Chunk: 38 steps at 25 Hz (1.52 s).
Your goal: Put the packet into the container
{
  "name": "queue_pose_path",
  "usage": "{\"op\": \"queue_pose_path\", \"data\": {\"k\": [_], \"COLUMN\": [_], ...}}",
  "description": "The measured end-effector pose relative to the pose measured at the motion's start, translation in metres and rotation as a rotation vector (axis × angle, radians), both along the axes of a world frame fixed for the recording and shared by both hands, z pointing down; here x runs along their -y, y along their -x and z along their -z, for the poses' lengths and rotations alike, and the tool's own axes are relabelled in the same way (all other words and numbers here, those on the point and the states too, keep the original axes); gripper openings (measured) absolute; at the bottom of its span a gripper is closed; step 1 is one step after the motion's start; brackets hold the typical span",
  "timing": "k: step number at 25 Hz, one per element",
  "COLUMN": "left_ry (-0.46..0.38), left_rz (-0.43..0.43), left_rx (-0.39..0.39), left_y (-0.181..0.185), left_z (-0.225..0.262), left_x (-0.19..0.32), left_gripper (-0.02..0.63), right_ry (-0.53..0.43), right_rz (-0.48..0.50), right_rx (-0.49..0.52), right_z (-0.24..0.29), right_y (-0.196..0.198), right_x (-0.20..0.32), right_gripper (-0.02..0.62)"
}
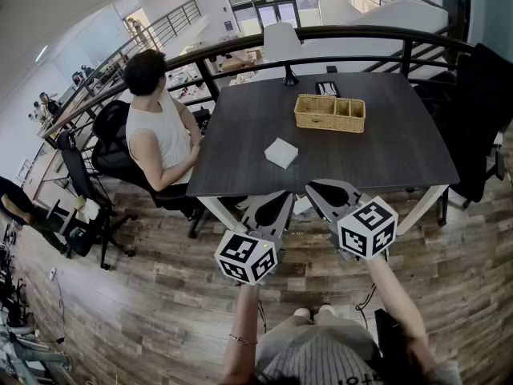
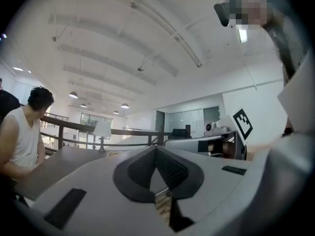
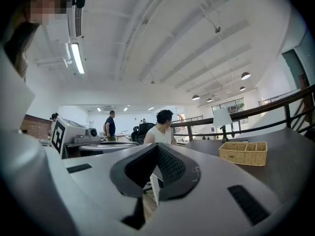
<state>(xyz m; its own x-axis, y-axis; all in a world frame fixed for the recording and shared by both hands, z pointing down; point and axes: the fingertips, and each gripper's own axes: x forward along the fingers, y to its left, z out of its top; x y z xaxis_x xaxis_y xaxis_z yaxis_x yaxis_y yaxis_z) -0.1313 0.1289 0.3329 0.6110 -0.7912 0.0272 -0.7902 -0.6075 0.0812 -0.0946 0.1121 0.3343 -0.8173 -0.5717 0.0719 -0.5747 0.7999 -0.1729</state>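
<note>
On table: one packet, one container.

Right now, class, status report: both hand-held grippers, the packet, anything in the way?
Left hand-held gripper shut, empty; right hand-held gripper shut, empty. Packet on table, outside wicker container. Nothing between them. Seated person at table's left side.

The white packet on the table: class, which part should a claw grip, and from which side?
Probably across two opposite edges, coming down from above. The packet lies flat on the dark table, turned cornerwise to the person, with nothing touching it; the wicker basket stands apart behind it.
</note>
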Motion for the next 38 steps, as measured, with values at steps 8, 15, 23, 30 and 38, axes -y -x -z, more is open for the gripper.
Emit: {"op": "queue_pose_path", "data": {"k": [8, 15, 23, 30, 38], "left_ry": [-0.008, 0.001, 0.015, 0.029, 0.044], "left_rz": [0.008, 0.007, 0.035, 0.081, 0.085], "left_rx": [0.009, 0.014, 0.016, 0.004, 0.000], "left_y": [0.002, -0.011, -0.021, -0.012, -0.007], "left_z": [0.006, 0.002, -0.001, -0.001, -0.015], "left_x": [0.000, 0.000, -0.001, 0.008, 0.050], "left_gripper": [0.008, 0.008, 0.008, 0.008, 0.008], "right_ry": [-0.012, -0.008, 0.026, 0.037, 0.066], "right_rz": [0.005, 0.011, 0.048, 0.079, 0.092], "right_rx": [-0.008, -0.024, 0.034, 0.021, 0.007], "right_z": [0.002, -0.003, -0.006, -0.006, -0.024], "right_y": [0.002, -0.010, -0.024, -0.021, -0.021], "right_x": [0.000, -0.002, -0.003, 0.010, 0.050], "right_gripper": [0.011, 0.011, 0.012, 0.012, 0.012]}}
